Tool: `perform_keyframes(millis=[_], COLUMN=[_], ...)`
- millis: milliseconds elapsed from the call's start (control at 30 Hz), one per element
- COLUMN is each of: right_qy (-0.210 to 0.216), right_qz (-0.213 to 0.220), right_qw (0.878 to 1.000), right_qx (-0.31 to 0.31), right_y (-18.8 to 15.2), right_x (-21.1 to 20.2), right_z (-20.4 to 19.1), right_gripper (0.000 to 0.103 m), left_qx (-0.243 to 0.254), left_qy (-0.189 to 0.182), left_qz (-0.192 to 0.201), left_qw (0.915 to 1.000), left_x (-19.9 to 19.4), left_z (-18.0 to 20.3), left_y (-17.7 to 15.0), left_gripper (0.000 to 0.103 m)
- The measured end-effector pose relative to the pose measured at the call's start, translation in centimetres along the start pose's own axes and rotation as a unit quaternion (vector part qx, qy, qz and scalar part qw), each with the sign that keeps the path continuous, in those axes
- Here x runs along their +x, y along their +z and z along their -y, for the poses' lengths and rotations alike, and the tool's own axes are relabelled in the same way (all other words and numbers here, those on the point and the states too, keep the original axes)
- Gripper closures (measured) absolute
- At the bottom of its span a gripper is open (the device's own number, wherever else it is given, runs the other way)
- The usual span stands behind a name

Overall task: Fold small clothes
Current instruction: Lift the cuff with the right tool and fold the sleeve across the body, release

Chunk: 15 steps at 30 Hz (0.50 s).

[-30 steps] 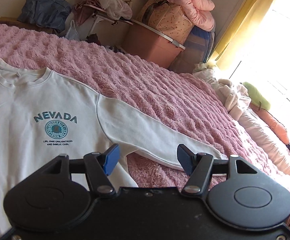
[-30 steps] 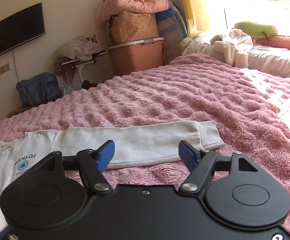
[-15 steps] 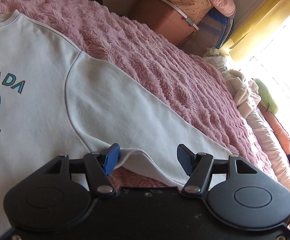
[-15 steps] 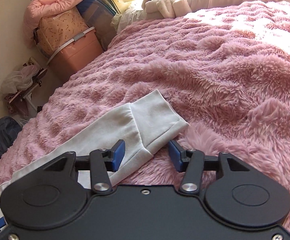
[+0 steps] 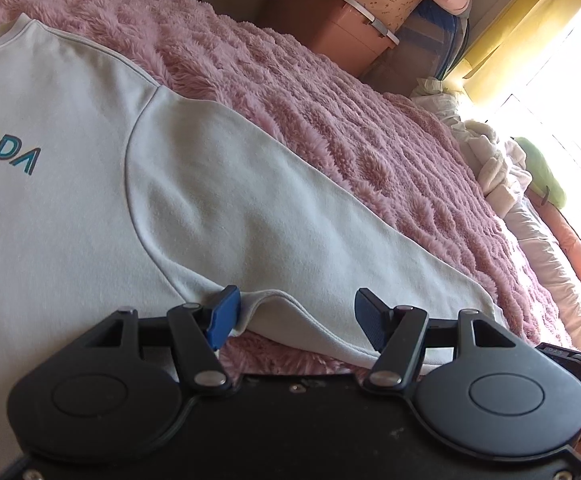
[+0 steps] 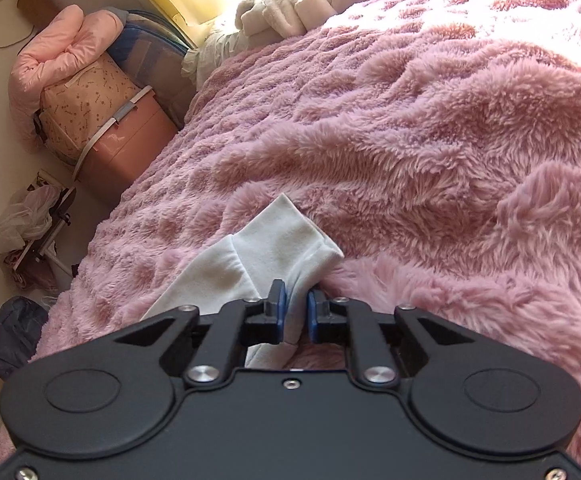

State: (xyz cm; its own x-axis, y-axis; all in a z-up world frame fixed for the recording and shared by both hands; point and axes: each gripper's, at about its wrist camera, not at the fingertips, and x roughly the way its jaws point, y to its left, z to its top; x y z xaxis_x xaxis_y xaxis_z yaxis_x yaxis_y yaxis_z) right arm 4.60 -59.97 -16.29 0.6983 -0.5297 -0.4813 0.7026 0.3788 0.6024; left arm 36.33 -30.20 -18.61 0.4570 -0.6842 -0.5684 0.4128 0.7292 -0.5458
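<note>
right gripper (image 6: 294, 314): jaws nearly closed, pinching pale-blue cotton sweatshirt (image 5: 90, 200) cuff (image 6: 286, 240)
left gripper (image 5: 296, 312): jaws wide, underarm hem between them (nothing gripped)
risk: shallow pinch, cuff slips onto fluffy pink blanket (image 6: 430, 140) toward 12 o'clock

Left gripper (image 5: 296, 314) held low and nearly level, jaws spread wide, left blue pad (image 5: 223, 316) touching the underarm fold of the sweatshirt sleeve (image 5: 250, 216), right pad (image 5: 368, 316) resting over the sleeve's lower edge, nothing clamped between. Right gripper (image 6: 294, 314) tipped downward, jaws drawn close together, pinching the sleeve cuff (image 6: 290, 248) between the blue pads (image 6: 278, 312).
</note>
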Motion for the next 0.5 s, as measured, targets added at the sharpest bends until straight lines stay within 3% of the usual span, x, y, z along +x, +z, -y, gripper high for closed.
perform_keyframes(millis=[267,500], right_qy=[0.048,0.132], right_qz=[0.024,0.035], right_qw=[0.998,0.989], right_qx=[-0.011,-0.06], right_y=[1.3,1.5], right_x=[-2.8,-7.0], right_z=[-3.1,-10.5], right_gripper=[0.095,0.095], left_qx=[0.018,0.014], left_qy=[0.005,-0.014], left_qz=[-0.003,0.045], left_qw=[0.9998,0.9988], left_x=[0.2,-5.7], left_z=[0.3,0.0], left_y=[0.4,2.7], left_gripper=[0.036,0.036])
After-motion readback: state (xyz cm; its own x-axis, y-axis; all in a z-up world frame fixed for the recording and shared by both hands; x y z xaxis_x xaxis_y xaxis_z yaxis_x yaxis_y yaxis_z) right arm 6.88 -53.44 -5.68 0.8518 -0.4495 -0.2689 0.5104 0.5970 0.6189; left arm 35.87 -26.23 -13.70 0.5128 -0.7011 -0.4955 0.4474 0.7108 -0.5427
